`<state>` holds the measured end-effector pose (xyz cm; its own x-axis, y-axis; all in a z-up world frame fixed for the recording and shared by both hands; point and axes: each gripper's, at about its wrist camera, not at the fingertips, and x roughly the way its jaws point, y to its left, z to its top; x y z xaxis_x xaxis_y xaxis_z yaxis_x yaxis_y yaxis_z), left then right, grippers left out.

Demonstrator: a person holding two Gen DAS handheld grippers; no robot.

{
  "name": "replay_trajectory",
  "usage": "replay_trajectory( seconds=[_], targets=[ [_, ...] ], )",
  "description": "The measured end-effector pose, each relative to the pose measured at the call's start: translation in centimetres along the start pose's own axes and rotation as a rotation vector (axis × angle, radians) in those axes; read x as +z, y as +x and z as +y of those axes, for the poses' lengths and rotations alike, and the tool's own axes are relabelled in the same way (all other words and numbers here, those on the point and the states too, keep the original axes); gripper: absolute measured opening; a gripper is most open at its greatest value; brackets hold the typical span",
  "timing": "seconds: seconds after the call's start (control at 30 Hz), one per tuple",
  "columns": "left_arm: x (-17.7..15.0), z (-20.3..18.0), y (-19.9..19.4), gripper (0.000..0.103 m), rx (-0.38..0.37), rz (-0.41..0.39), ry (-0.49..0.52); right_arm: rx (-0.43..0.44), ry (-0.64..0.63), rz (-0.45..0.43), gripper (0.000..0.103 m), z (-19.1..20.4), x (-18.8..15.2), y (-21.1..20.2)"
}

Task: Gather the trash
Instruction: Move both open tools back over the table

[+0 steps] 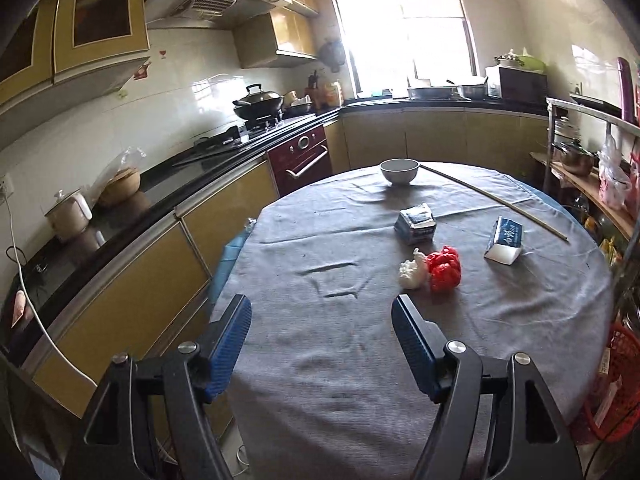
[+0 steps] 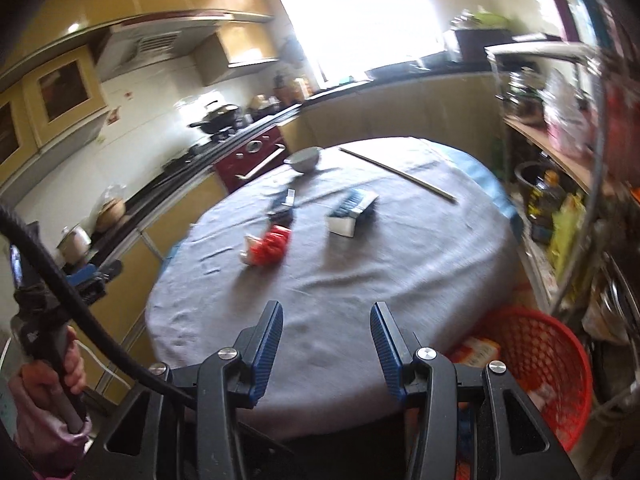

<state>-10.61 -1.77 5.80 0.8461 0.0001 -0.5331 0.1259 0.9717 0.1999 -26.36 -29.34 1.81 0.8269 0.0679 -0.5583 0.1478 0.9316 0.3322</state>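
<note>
Surveying before pickup: left gripper (image 1: 322, 316) wide and empty, right gripper (image 2: 327, 322) narrower, empty. Next, reach the crumpled red plastic wrapper (image 1: 443, 268) mid-tabletop, for the red mesh basket (image 2: 536, 364).

Window (image 1: 404, 36) glare, right view blurred

Grey-clothed round table (image 1: 320, 360) with scattered trash (image 1: 443, 268)

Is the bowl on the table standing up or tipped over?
Standing up. The bowl rests on its base at the far edge of the table, with its open rim facing up. Whether anything is inside cannot be told.
</note>
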Motion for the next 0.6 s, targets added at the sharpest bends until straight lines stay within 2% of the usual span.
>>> replay_trajectory(
  seconds=[0.2,0.6],
  targets=[
    [0.0,0.2,0.8,0.073,0.011,0.015,0.0,0.089,-0.046,0.015,0.05,3.1,2.2,2.2],
    [-0.3,-0.8,4.3,0.073,0.018,0.091,0.019,0.129,-0.084,0.064,0.05,4.9,2.3,6.1]
  ],
)
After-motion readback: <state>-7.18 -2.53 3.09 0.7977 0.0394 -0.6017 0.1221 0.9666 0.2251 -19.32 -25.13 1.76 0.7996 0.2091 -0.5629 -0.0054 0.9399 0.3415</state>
